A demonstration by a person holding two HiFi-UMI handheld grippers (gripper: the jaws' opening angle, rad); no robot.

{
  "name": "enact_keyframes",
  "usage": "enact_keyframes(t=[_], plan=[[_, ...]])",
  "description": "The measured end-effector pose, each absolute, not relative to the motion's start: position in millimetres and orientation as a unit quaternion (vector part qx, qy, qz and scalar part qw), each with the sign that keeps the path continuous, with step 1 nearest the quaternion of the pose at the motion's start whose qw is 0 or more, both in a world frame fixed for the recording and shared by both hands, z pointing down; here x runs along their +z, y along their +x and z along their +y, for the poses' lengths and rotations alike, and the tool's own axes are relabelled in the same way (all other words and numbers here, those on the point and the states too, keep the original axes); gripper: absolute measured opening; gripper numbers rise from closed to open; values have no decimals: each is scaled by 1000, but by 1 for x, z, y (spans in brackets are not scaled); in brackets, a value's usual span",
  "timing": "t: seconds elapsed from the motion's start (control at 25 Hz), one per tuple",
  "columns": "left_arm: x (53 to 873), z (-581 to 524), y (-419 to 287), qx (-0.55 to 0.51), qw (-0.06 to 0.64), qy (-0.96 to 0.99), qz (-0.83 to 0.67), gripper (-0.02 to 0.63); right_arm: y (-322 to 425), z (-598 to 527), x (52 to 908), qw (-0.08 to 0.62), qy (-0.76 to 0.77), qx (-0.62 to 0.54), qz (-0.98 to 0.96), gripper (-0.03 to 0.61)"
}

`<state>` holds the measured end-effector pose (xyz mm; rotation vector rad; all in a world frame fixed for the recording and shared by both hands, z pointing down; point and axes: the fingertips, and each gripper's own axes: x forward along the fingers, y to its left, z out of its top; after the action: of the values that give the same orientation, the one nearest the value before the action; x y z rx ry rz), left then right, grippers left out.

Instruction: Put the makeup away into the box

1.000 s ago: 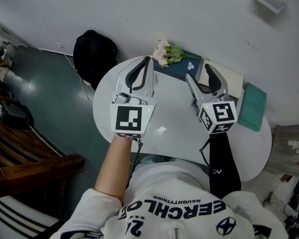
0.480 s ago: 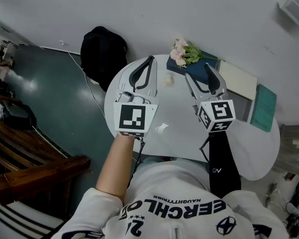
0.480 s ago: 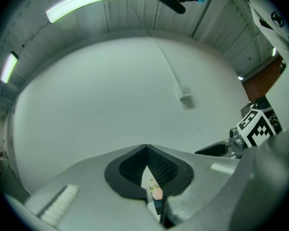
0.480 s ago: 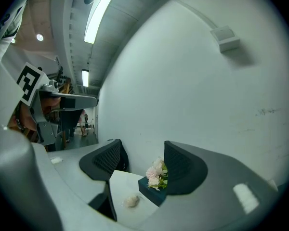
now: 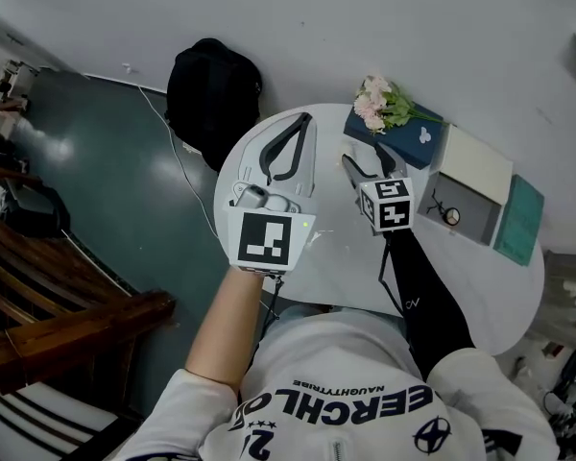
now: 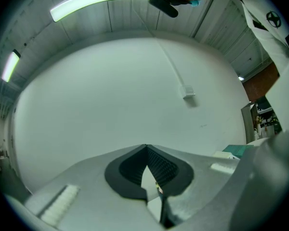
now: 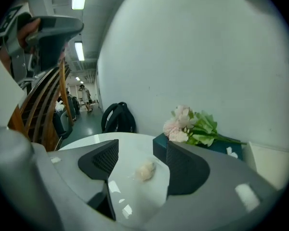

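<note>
Jaws of the right gripper (image 7: pixel 137 154) have just been opening; wide, they frame, untouched, the small cream makeup puff (image 7: pixel 145 170) on the round white table (image 7: pixel 130 143). Left gripper (image 6: pixel 145 147) jaws are closed. Risk: a shallow approach could push the light puff across the table.

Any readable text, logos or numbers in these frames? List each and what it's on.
"EERCHLO": large print on the person's sweatshirt, head view.
"NAUGHTYTRIBE": small print just above it.
"2" plus a cut-off stroke: same sweatshirt, at the frame's bottom edge.
Black sleeve: small white logo, too small to read.
Dark blue box: white mark, unreadable.
Gripper views: no text.
</note>
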<state>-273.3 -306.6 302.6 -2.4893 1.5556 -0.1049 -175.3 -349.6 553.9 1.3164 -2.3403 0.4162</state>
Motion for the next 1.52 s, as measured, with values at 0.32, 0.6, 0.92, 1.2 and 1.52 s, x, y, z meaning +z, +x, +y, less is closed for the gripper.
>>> enact_keyframes(t=[0.32, 0.6, 0.92, 1.2, 1.52], plan=[[324, -304, -294, -57, 85, -839, 534, 2, -189, -355, 644, 268, 458, 255, -808, 342], [338, -303, -311, -65, 73, -835, 541, 2, -190, -366, 676, 294, 450, 270, -799, 234], [343, -308, -318, -64, 61, -831, 549, 2, -183, -371, 675, 305, 438, 245, -809, 163], [343, -308, -316, -62, 51, -832, 550, 2, -189, -357, 625, 284, 434, 171, -838, 164], [329, -312, -312, -54, 64, -834, 546, 2, -188, -335, 490, 173, 467, 79, -864, 166]])
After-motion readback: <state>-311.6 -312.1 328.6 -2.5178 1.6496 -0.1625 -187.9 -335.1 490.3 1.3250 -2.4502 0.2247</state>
